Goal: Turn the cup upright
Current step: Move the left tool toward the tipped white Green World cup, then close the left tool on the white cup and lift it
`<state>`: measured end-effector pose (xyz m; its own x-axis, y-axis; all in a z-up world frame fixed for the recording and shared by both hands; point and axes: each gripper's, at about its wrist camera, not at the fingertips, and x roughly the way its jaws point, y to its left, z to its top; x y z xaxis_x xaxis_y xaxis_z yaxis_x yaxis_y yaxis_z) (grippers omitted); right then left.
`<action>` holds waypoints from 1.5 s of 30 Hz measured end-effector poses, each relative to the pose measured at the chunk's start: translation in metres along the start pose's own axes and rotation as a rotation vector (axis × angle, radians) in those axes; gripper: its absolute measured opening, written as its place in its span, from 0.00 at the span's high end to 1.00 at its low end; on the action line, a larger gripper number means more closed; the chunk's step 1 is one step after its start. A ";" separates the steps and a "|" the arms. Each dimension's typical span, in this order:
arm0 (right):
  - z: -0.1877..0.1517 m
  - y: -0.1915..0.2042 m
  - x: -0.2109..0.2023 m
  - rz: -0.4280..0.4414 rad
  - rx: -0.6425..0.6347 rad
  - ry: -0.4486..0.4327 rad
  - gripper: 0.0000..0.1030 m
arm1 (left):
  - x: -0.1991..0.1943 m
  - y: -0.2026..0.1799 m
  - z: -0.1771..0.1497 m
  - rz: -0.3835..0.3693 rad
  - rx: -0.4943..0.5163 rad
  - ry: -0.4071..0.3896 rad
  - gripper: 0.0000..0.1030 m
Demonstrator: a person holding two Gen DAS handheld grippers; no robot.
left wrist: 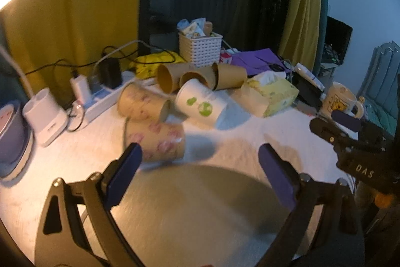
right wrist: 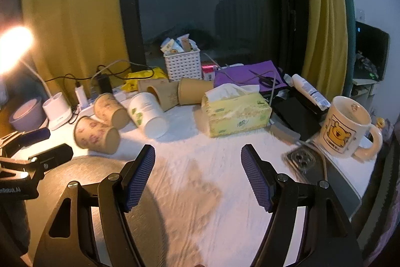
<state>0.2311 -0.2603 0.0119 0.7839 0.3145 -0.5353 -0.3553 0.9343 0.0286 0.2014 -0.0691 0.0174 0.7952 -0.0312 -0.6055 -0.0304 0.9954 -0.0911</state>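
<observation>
Paper cups lie tipped over on the white table [right wrist: 200,167], left of the tissue box [right wrist: 235,111]; a white cup [right wrist: 147,114] and more brown cups crowd behind, and a bear mug [right wrist: 347,126] stands right of the box; the nearest cup [left wrist: 155,140] is the farthest left of the box, on its side, mouth pointing left; the left gripper [left wrist: 200,157] hangs wide open beside it, holding nothing; the right gripper [right wrist: 197,162] is wide open too, over bare table in front of the box.

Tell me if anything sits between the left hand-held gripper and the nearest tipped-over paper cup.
Nothing visible does. The left hand-held gripper is open, and the nearest brown paper cup lies on its side just beyond its left finger, with only bare table around it. The other cups lie farther back.
</observation>
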 end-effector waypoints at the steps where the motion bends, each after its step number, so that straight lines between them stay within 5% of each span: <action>1: 0.003 -0.004 0.005 0.002 0.000 0.002 0.28 | 0.007 -0.002 0.005 -0.005 -0.002 0.009 0.08; 13: 0.033 -0.040 0.060 0.026 0.019 0.037 0.28 | 0.095 -0.016 0.059 -0.089 -0.108 0.116 0.08; 24: 0.032 -0.054 0.082 0.060 0.047 0.048 0.28 | 0.168 -0.003 0.064 -0.031 -0.231 0.252 0.08; 29: 0.029 -0.052 0.080 0.056 0.048 0.051 0.28 | 0.187 0.008 0.059 -0.068 -0.297 0.323 0.30; 37: 0.027 -0.040 0.063 0.043 0.052 0.044 0.28 | 0.170 0.011 0.052 -0.113 -0.294 0.318 0.35; 45: 0.019 -0.023 0.031 0.015 0.058 0.028 0.28 | 0.109 0.004 0.047 -0.185 -0.199 0.240 0.36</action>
<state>0.2731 -0.2688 0.0113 0.7640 0.3245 -0.5577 -0.3361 0.9379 0.0852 0.3165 -0.0641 -0.0125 0.6339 -0.2528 -0.7309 -0.0357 0.9345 -0.3542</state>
